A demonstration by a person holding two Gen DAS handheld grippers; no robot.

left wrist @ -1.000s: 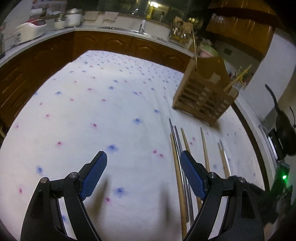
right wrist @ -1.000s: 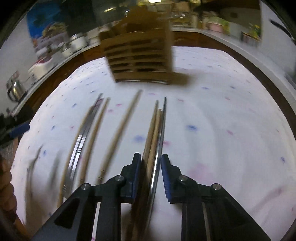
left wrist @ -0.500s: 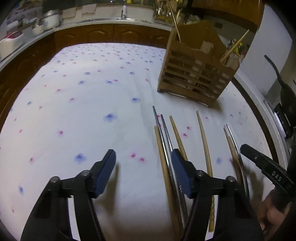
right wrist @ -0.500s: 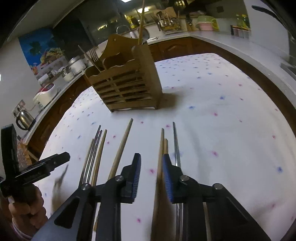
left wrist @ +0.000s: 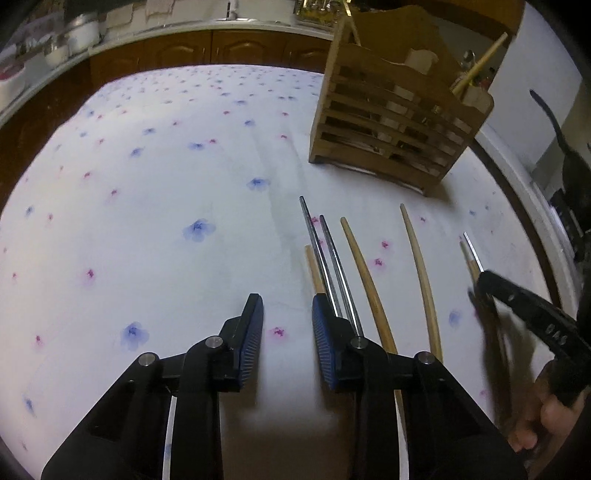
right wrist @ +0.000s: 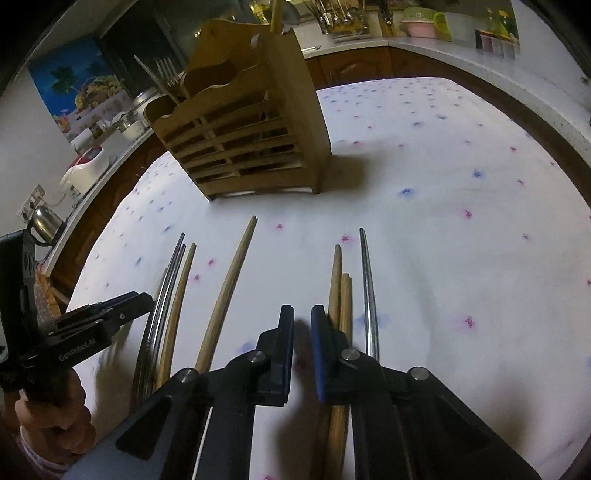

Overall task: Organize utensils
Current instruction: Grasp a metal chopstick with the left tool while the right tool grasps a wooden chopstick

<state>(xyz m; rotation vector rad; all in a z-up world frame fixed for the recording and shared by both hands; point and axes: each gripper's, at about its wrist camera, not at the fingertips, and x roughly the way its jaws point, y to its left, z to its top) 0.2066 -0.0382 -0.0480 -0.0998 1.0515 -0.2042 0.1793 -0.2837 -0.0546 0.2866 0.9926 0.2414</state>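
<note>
Several wooden and metal chopsticks lie side by side on the flowered cloth (left wrist: 147,206) in front of a slatted wooden utensil holder (left wrist: 391,136) (right wrist: 243,140), which holds forks (right wrist: 162,74). My left gripper (left wrist: 287,306) hovers over bare cloth, its jaws closing with nothing between them. A metal chopstick pair (left wrist: 325,258) runs just past its right finger. My right gripper (right wrist: 302,314) is closing to a narrow gap, also with nothing in it. Two wooden chopsticks (right wrist: 338,288) lie against the outside of its right finger, and a single metal chopstick (right wrist: 367,288) lies beyond them.
A kitchen counter wraps around the table, with a rice cooker (right wrist: 86,162), a kettle (right wrist: 44,218) and pots (left wrist: 79,31). A black pan handle (left wrist: 554,122) rises past the table's right edge. A hand (right wrist: 55,417) holds the left gripper (right wrist: 110,314) by the leftmost chopsticks.
My left gripper's jaws narrowed a lot as it moved nearer the holder. My right gripper shifted left and narrowed; the chopsticks that were between its fingers now lie outside its right finger.
</note>
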